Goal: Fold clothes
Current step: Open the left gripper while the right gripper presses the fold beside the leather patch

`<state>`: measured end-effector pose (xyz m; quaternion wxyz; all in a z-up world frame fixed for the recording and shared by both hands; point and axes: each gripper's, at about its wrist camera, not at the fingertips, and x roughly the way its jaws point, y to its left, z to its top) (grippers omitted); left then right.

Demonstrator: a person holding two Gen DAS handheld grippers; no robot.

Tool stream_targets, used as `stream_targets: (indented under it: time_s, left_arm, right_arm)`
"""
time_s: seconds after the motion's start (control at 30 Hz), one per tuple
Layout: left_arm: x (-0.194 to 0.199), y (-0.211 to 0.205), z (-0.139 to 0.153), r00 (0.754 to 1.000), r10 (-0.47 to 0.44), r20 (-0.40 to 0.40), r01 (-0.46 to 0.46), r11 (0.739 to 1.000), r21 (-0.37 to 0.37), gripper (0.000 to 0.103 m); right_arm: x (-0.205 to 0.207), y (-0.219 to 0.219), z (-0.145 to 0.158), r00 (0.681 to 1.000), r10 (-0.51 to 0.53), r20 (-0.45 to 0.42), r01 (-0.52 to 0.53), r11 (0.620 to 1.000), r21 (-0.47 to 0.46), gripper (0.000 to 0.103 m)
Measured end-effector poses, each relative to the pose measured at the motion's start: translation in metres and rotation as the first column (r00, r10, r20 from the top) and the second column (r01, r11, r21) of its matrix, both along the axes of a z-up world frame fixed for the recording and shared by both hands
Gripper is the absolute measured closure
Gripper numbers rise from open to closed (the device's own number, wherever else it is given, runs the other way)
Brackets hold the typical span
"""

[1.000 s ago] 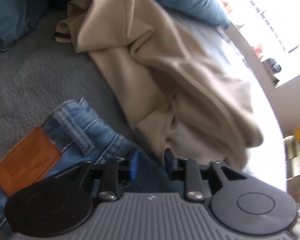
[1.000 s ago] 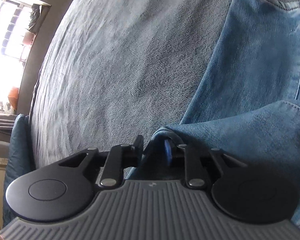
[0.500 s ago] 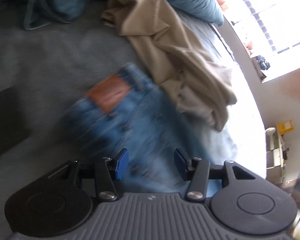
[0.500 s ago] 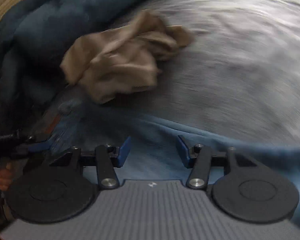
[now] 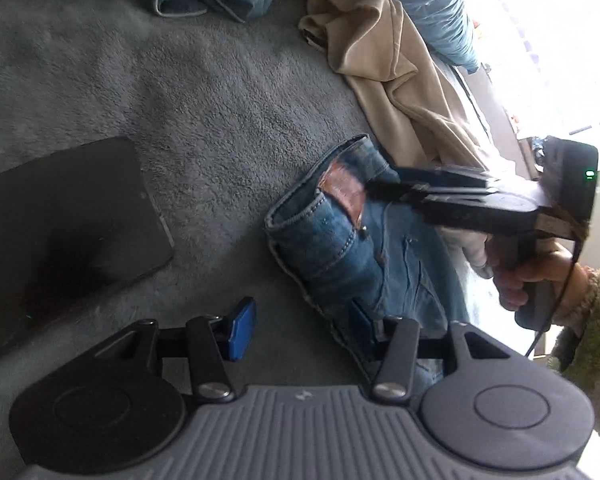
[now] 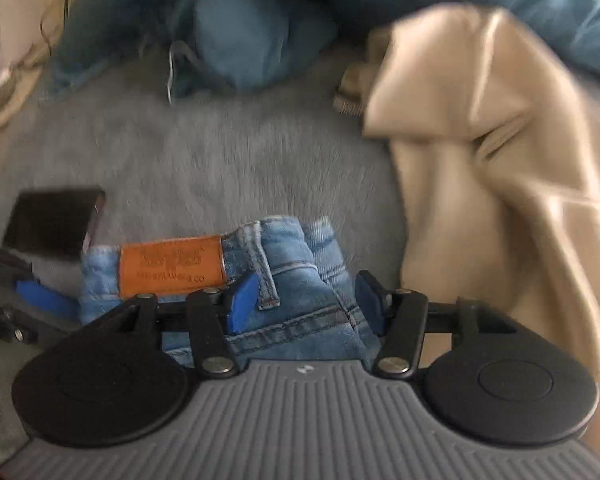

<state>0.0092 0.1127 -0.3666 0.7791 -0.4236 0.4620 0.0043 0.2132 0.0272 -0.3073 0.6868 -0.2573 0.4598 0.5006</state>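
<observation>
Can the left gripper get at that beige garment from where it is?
Probably not directly: the folded jeans and the right gripper lie between the left gripper and the beige garment. Its jaws are open, though.

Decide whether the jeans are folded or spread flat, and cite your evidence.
Folded. The jeans sit as a compact stacked bundle on the grey blanket, layered edges showing, leather patch on top.

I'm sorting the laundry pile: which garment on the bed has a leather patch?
The jeans: blue denim with an orange-brown patch at the waistband, right in front of the open right claw. The beige garment beside them has none visible.
</observation>
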Motion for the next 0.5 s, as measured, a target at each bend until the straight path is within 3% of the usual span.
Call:
stream_targets:
  time_s: [0.07, 0.1, 0.23, 0.3, 0.37, 0.5]
  left_arm:
    - [0.005, 0.002, -0.005, 1.000, 0.000, 0.009, 0.000, 1.000, -0.024, 0.051]
    - [0.005, 0.002, -0.007, 1.000, 0.001, 0.015, -0.001, 0.999, -0.032, 0.050]
    - [0.004, 0.004, -0.011, 1.000, 0.006, 0.016, -0.005, 0.998, -0.059, 0.050]
    - [0.004, 0.005, -0.011, 1.000, 0.005, 0.015, -0.004, 0.998, -0.065, 0.050]
    - [0.005, 0.005, -0.010, 1.000, 0.002, 0.015, -0.001, 0.998, -0.069, 0.048]
    - [0.009, 0.005, -0.007, 1.000, -0.002, 0.025, 0.004, 0.997, -0.071, 0.048]
  right_arm:
    - [0.002, 0.003, -0.003, 1.000, 0.009, -0.019, -0.010, 1.000, -0.029, 0.049]
    - [0.001, 0.003, 0.000, 1.000, 0.010, -0.013, -0.010, 0.999, -0.036, 0.054]
    - [-0.023, 0.000, 0.012, 0.993, 0.034, 0.110, -0.025, 0.997, -0.076, 0.065]
    - [-0.036, 0.000, 0.011, 0.985, 0.054, 0.162, -0.038, 0.994, -0.101, 0.078]
    - [-0.048, 0.000, 0.012, 0.973, 0.075, 0.216, -0.049, 0.991, -0.122, 0.080]
    - [-0.047, -0.005, 0.011, 0.966, 0.032, 0.257, -0.007, 0.995, -0.096, 0.095]
